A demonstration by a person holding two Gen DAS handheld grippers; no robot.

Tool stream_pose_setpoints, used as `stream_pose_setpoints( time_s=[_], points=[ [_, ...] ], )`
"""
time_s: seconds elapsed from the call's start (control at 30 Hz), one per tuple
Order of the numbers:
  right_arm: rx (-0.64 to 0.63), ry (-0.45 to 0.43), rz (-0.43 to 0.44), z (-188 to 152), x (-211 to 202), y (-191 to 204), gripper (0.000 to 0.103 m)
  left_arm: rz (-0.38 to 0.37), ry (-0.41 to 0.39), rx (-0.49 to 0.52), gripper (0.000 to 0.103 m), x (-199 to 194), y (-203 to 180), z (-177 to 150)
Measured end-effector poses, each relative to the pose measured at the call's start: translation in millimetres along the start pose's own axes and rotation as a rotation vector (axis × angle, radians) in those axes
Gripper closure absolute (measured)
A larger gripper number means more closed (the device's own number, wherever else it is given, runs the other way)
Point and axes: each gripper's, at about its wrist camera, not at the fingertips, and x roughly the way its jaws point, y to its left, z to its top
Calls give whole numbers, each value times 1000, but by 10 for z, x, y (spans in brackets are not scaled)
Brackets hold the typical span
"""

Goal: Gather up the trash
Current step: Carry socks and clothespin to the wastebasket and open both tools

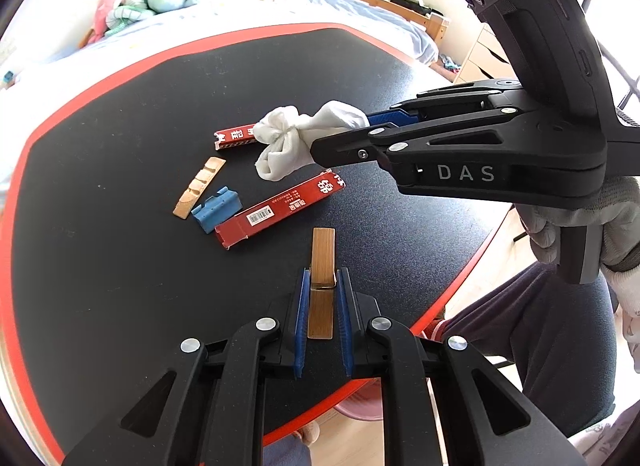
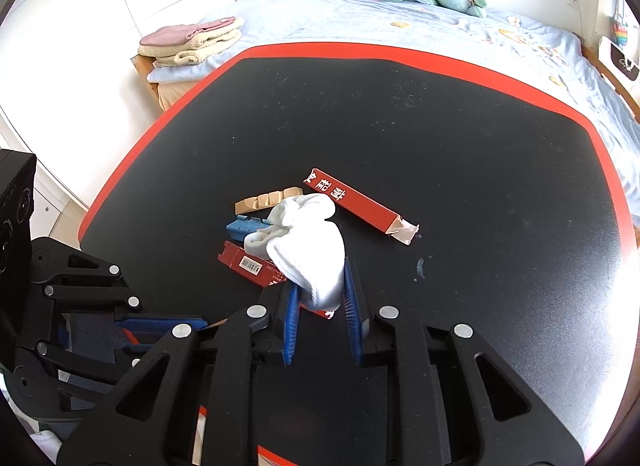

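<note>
Two views, left wrist first. We see the black table with its red edge curving round the left and far side; the near-right edge runs close under our tools, floor beyond it. Left half of the tabletop is bare, plenty of room there. Trash sits mid-table: short red box, long red box, tan wooden strip, blue plastic piece touching the long box's near end. Left gripper has its blue pads pressed in on a wooden clothespin, pinching it across the spring, front end sticking out ahead. Right gripper comes in from the right, jaws squeezed on a white crumpled cloth, which looks held clear above the boxes. A gloved hand grips its handle.

Right wrist view. Table is open across the far and right side up to the red edge; bed just beyond it. Right gripper pinches the white cloth between narrow-set pads; the cloth bulges out ahead, covering part of the barcode box and blue piece. Second red box lies just right of it, wooden strip behind. Left gripper shows at lower left; from here we cannot tell its jaws' state.
</note>
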Motion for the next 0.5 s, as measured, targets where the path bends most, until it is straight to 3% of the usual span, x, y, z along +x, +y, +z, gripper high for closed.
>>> stream_pose_setpoints(
  time_s=[0.5],
  points=[
    [42, -72, -55, -526, -859, 88, 83, 12, -64, 18, 89, -428, -307, -138]
  ],
)
